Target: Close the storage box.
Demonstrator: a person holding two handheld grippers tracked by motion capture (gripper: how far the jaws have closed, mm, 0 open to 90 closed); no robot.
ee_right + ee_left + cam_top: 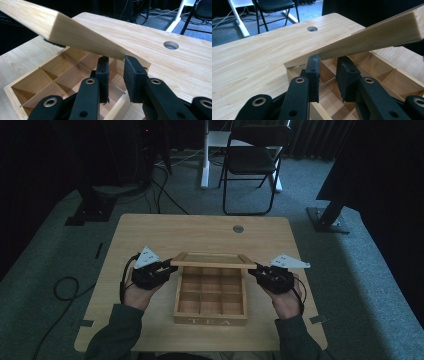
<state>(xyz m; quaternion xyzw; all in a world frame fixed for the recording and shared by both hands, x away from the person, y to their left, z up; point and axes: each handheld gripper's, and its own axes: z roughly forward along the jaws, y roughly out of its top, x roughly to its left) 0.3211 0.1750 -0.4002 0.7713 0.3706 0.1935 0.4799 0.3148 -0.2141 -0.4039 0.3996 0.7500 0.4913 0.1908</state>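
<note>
A wooden tea box point(210, 321) marked TEA stands at the middle of the table, and its divided compartments point(57, 72) look empty. Its lid point(212, 261) is raised at a slant. My left gripper point(170, 268) reaches under the lid's left end and my right gripper point(252, 270) under its right end. In the left gripper view the lid point(372, 37) lies across the tips of my left gripper point(328, 60), whose jaws are drawn close with nothing between them. In the right gripper view the lid point(75, 32) rests the same way on my right gripper point(116, 60).
The table point(150, 232) has a round cable hole point(238, 228) near its far edge. Beyond it on the carpet stand a black folding chair point(252, 160) and dark stand bases point(327, 217). Cables point(65, 287) lie on the floor at the left.
</note>
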